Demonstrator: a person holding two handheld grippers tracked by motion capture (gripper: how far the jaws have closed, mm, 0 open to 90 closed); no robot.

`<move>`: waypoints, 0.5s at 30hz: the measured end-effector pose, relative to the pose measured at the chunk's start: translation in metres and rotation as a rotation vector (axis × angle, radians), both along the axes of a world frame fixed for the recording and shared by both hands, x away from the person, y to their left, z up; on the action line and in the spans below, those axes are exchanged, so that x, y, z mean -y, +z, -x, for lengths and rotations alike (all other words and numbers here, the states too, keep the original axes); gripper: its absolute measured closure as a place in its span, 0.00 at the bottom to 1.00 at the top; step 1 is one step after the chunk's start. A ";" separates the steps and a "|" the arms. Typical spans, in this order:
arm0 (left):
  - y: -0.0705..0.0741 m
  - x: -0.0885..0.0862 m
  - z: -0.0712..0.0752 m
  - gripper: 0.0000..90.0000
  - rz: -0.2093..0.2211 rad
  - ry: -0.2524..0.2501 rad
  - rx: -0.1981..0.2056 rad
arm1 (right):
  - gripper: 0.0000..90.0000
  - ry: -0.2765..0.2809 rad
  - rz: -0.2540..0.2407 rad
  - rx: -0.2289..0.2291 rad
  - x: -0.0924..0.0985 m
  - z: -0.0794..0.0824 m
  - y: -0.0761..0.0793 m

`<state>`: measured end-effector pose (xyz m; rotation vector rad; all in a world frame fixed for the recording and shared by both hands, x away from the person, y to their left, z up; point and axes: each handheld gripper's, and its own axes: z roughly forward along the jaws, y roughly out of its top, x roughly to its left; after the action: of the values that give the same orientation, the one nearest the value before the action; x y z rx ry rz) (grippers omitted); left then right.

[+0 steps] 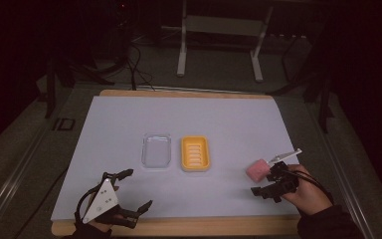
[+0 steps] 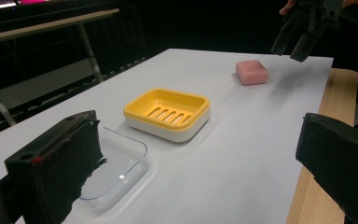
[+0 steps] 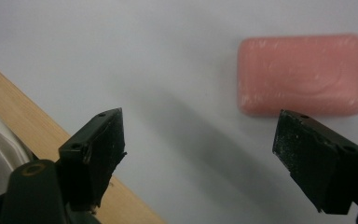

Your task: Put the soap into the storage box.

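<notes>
A pink soap bar (image 1: 257, 170) lies flat on the white sheet at the right. My right gripper (image 1: 264, 179) hovers just beside it, at its near side, jaws spread wide. In the right gripper view the soap bar (image 3: 303, 74) sits ahead of the far jaw, not between the pads, and my right gripper (image 3: 198, 121) is open with nothing in it. A yellow slotted soap dish (image 1: 195, 153) and a clear plastic tray (image 1: 156, 150) stand side by side mid-table. Near the front left edge my left gripper (image 1: 139, 189) is open and holds nothing; it looks toward the dish (image 2: 167, 112) and the tray (image 2: 121, 163).
A white sheet (image 1: 229, 124) covers a wooden board whose bare edge (image 1: 189, 226) runs along the front. Beyond the table are a white stand's legs (image 1: 181, 59) and dark cables on the floor. The right gripper (image 2: 300, 39) hangs over the soap (image 2: 251, 73) in the left gripper view.
</notes>
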<state>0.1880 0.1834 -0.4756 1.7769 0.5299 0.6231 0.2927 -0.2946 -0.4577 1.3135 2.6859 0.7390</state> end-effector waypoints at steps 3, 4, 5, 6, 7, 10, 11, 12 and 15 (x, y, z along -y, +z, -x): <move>0.000 0.000 0.000 0.01 -0.002 0.001 0.001 | 0.18 -0.044 0.019 -0.034 -0.002 0.000 -0.001; 0.000 0.000 0.000 0.01 -0.003 0.002 0.001 | 0.18 -0.067 0.022 -0.051 -0.004 0.000 -0.001; 0.000 0.000 0.000 0.01 -0.004 0.002 0.000 | 0.17 -0.096 0.025 -0.075 -0.005 -0.001 -0.001; 0.000 0.000 0.000 0.01 -0.004 0.002 0.000 | 0.17 -0.114 0.032 -0.083 -0.006 -0.001 -0.001; 0.000 0.000 0.000 0.01 -0.003 0.003 0.000 | 0.17 -0.127 0.033 -0.088 -0.007 -0.001 -0.001; 0.000 0.000 0.000 0.01 -0.006 0.002 0.000 | 0.16 -0.206 0.085 -0.161 -0.012 -0.003 -0.004; 0.000 0.001 0.000 0.01 -0.006 0.002 0.000 | 0.16 -0.222 0.094 -0.176 -0.013 -0.003 -0.005; 0.000 0.001 0.000 0.01 -0.007 0.002 0.000 | 0.16 -0.247 0.102 -0.203 -0.014 -0.004 -0.007; 0.000 0.001 0.000 0.01 -0.008 0.002 -0.001 | 0.16 -0.319 0.123 -0.240 -0.017 -0.005 -0.009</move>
<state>0.1879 0.1826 -0.4759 1.7848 0.5299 0.6268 0.2982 -0.2771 -0.4664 1.8399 2.5399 0.3978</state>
